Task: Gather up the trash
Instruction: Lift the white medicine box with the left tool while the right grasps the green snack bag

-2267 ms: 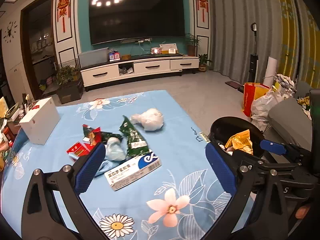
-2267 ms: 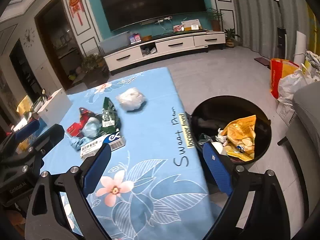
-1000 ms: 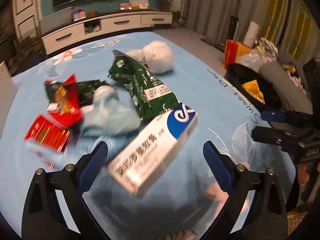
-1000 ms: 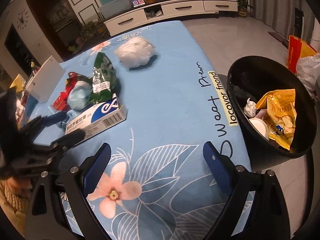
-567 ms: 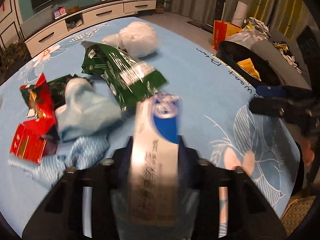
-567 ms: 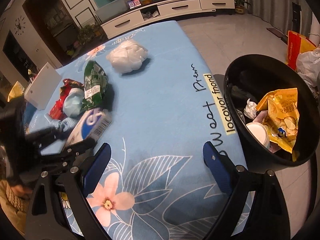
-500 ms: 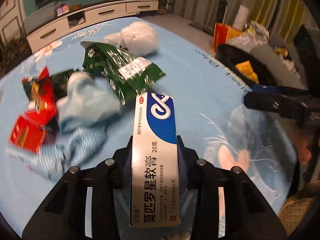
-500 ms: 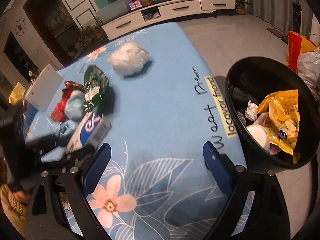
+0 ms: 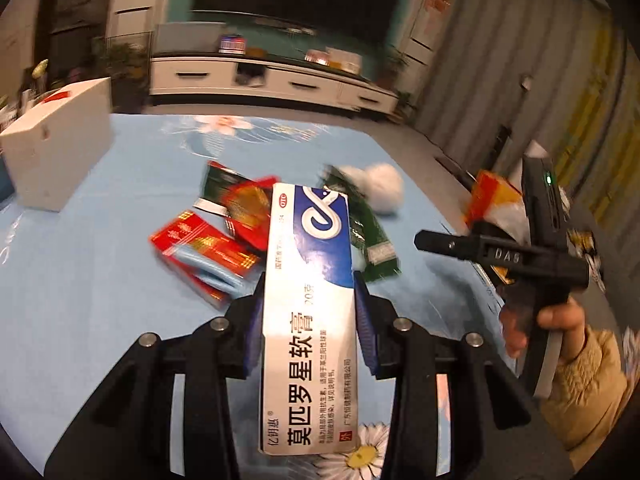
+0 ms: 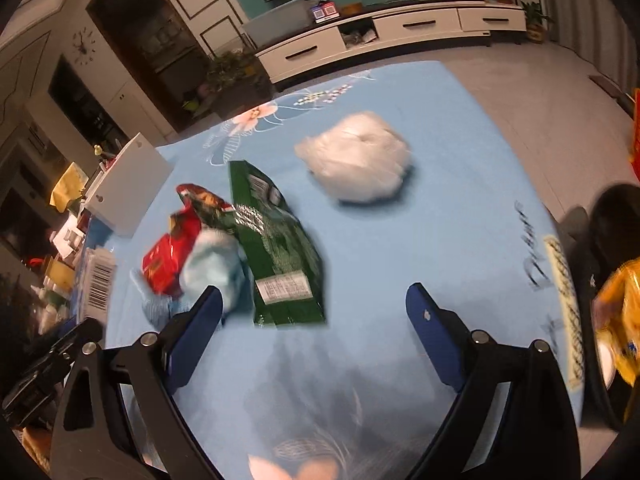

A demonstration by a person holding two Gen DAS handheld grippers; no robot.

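Note:
My left gripper (image 9: 309, 285) is shut on a long white and blue ointment box (image 9: 310, 320), held lengthwise between the pads above the blue flowered tablecloth (image 9: 80, 300). The same box shows its barcode at the left edge of the right wrist view (image 10: 98, 284). My right gripper (image 10: 312, 300) is open and empty, and hangs over the cloth just short of a green snack bag (image 10: 276, 248). Beside that bag lie a red wrapper (image 10: 172, 256) and a crumpled light blue wad (image 10: 212, 272). A white plastic bundle (image 10: 356, 164) lies farther back. A flat red box (image 9: 204, 252) rests left of the held box.
A black bin (image 10: 612, 216) with a yellow chip bag (image 10: 620, 312) stands off the table's right edge. A white case (image 10: 128, 184) sits at the back left of the table. A hand (image 9: 560, 320) holds the right gripper (image 9: 500, 252) on the right. A TV cabinet (image 10: 400, 28) lines the far wall.
My left gripper closed on the ointment box, turned it lengthwise and lifted it off the cloth. The right gripper swung left toward the trash pile, so the bin slid to the view's right edge.

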